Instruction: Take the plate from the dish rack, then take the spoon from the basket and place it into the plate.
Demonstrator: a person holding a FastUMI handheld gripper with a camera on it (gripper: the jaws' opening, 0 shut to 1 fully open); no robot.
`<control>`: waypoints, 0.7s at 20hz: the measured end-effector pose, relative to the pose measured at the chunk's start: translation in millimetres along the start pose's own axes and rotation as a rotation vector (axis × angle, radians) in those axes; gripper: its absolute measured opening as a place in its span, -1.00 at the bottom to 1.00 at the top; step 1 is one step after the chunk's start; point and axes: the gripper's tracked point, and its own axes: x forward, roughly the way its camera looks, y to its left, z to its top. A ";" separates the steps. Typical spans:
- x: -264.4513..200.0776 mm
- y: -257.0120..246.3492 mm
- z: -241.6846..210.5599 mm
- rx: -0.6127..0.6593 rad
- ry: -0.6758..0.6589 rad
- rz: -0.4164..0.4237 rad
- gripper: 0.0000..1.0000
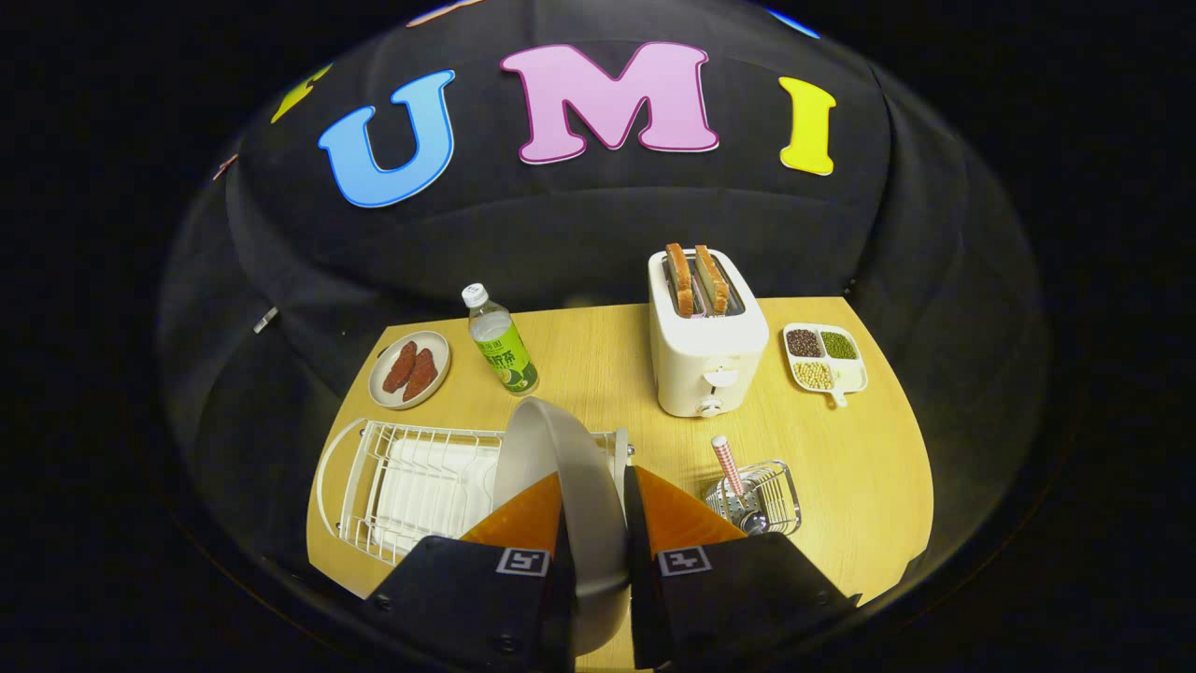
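Wooden tabletop (841,467) stretches out before the black cloth wall, carrying everything else. On it, the white wire dish rack (402,486) sits beside the fingers, and a white toaster (705,350) with two slices of bread stands beyond them. The gripper (595,514) clamps the grey plate (561,477) on edge between both fingers, above the rack's near end. Farther back stand a green-labelled bottle (500,341), a small dish of reddish pieces (409,369) and a divided tray of beans (824,358). Just beside the fingers, the small wire basket (761,495) holds the spoon (733,472), its checked handle sticking up.
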 end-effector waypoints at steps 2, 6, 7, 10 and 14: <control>-15.0 -9.0 -3.3 0.021 -0.015 0.015 -0.46; -40.8 -25.0 -29.2 0.088 -0.005 0.051 -0.46; -46.2 -29.5 -37.5 0.099 0.006 0.059 -0.46; -67.5 -45.5 -67.6 0.133 0.047 0.075 -0.46; -104.4 -60.7 -103.4 0.148 0.068 0.117 -0.45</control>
